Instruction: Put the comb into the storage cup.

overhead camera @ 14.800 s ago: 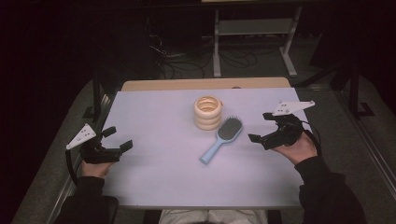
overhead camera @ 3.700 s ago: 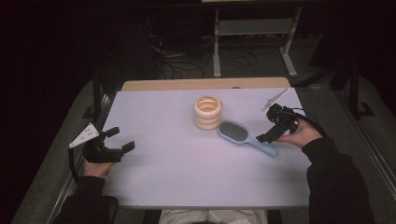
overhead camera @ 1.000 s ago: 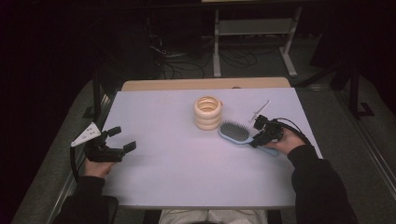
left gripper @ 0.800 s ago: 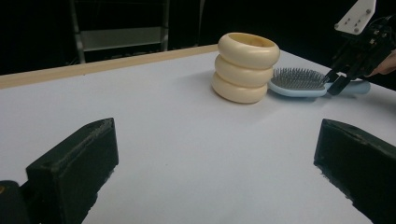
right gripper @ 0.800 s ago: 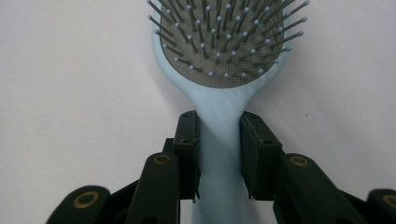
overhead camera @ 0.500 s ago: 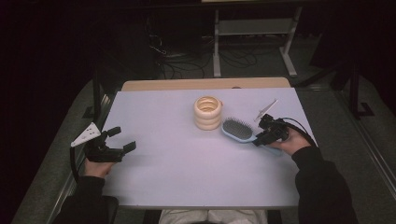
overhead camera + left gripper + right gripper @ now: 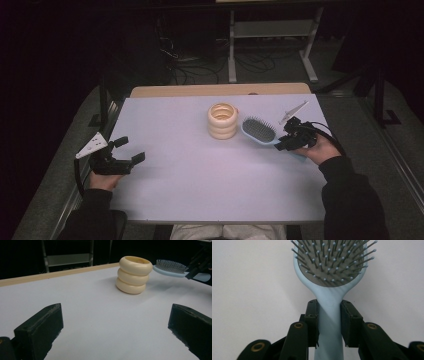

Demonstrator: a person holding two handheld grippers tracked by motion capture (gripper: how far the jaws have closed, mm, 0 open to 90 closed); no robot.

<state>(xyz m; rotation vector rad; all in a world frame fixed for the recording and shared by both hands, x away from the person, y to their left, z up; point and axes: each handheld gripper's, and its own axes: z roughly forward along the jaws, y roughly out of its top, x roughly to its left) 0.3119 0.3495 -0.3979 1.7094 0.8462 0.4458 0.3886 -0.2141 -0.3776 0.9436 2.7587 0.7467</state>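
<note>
In the high view, the right tongs [image 7: 284,141] pinch the handle of a light-blue paddle hairbrush [image 7: 260,130], whose bristled head lies just beside a cream ribbed cup of three stacked rings [image 7: 222,120] near the middle of the white table [image 7: 200,185]. The hand covers most of the handle. The left tongs [image 7: 129,150] rest spread over the table's left edge, well apart from both things. The room behind is dark; a metal frame [image 7: 270,35] and cables on the floor are hard to make out.

In the left gripper view, the two black jaws stand wide with bare table between them. The ribbed cup [image 7: 134,275] stands upright, and the hairbrush [image 7: 170,268] hangs level off the table, bristles up, casting a shadow beside the cup. The right tongs [image 7: 193,270] are cut off at the picture's right edge.

In the right gripper view, the jaws press on either side of the hairbrush's [image 7: 329,272] neck, just below the dotted bristle pad. The top of the head is cut off. No brand, label or writing can be read on any thing.
</note>
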